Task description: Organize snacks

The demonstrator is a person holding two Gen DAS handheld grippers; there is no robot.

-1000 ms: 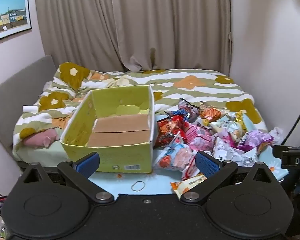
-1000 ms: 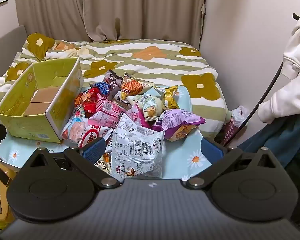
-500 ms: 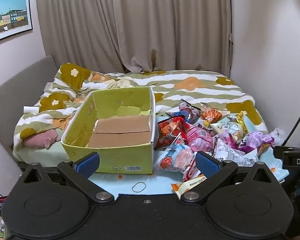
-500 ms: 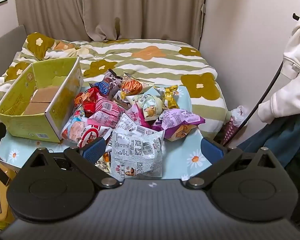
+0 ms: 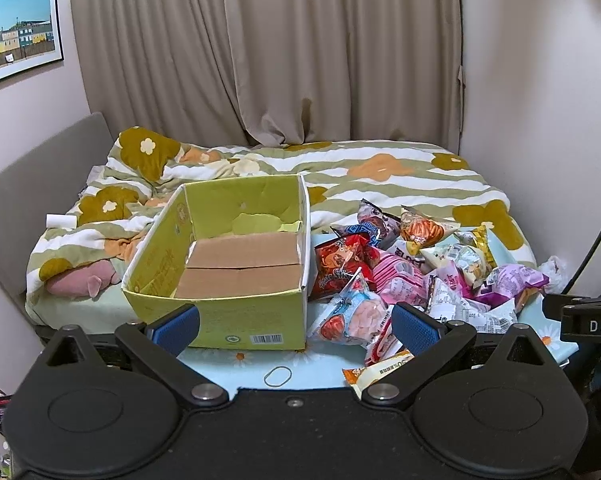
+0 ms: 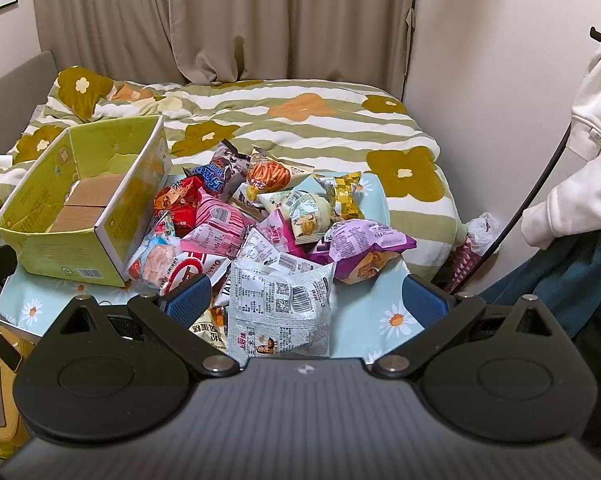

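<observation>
A yellow-green cardboard box [image 5: 236, 320] [image 6: 112, 216] stands empty on a small table with a daisy-print cloth [image 5: 244, 364] [image 6: 380, 312]. To its right lies a heap of snack packets: a red one [image 5: 340, 260], a pink one [image 6: 216, 228], a purple one [image 6: 364, 244] and a white one with barcodes [image 6: 280, 304]. My left gripper [image 5: 296, 328] hovers open in front of the box's near wall, holding nothing. Over the table's front edge my right gripper [image 6: 306, 304] is open too, with the white packet lying between its fingers' line of sight, untouched.
A bed with a striped flower duvet [image 5: 380, 176] lies behind the table, with curtains [image 5: 300, 60] beyond. A rubber band [image 5: 277, 376] lies on the cloth near the front. A person in a white hoodie [image 6: 588, 152] stands at the right, beside a black cable [image 6: 532, 200].
The left wrist view has drifted slightly, so the box and snacks sit a little lower and to the right. The right gripper has held still. Both grippers stay open.
</observation>
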